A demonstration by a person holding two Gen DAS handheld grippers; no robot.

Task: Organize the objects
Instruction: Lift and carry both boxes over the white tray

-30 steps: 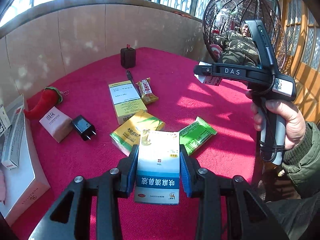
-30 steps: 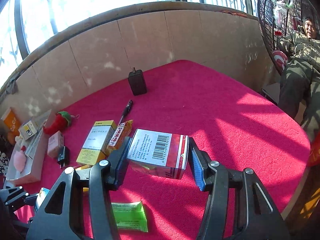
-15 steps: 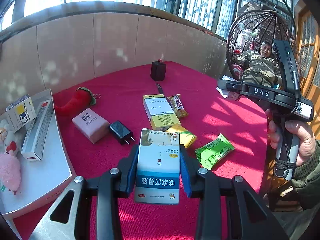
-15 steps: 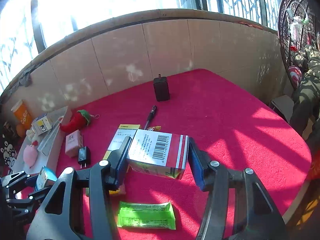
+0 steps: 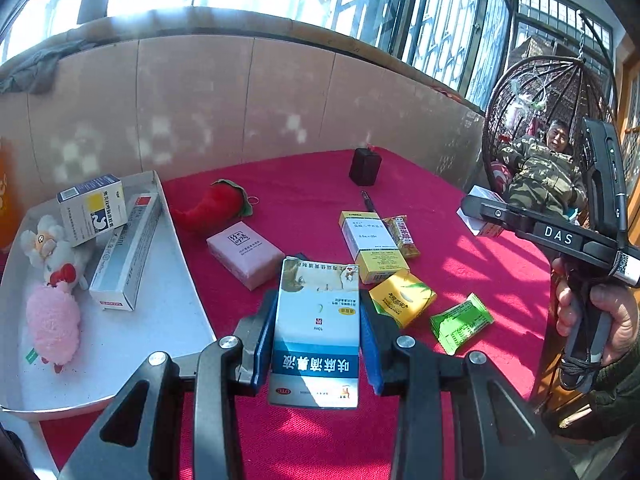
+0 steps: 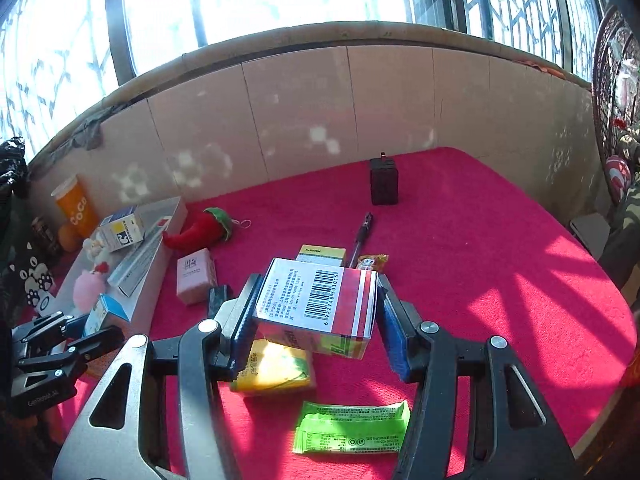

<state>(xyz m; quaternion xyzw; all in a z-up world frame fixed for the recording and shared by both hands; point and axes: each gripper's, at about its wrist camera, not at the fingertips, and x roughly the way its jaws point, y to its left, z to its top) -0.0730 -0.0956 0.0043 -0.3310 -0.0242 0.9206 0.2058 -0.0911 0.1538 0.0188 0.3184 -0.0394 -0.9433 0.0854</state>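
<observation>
My left gripper (image 5: pixel 316 320) is shut on a blue and white medicine box (image 5: pixel 316 344), held upright above the red tablecloth (image 5: pixel 304 184) near its front edge. Just left of it lies a white tray (image 5: pixel 132 360). My right gripper (image 6: pixel 318 312) is shut on a red and white box with a barcode (image 6: pixel 320 300), carried above a yellow packet (image 6: pixel 276 368). In the right wrist view the left gripper (image 6: pixel 92 332) shows at lower left beside the tray (image 6: pixel 164 216). In the left wrist view the right gripper (image 5: pixel 480 208) is at the right, in a hand.
The tray holds plush toys (image 5: pixel 52 280), a long grey box (image 5: pixel 124 252) and a small white box (image 5: pixel 92 208). On the cloth lie a pink box (image 5: pixel 244 254), a red chili plush (image 5: pixel 212 208), a yellow-white box (image 5: pixel 372 246), a green packet (image 5: pixel 460 322), a pen (image 5: pixel 368 200) and a black cube (image 5: pixel 365 167). A person sits in a hanging chair (image 5: pixel 544 168).
Both grippers have carried their boxes to the left and slightly up. The tray has come much further into view on the left. Both grips are unchanged.
</observation>
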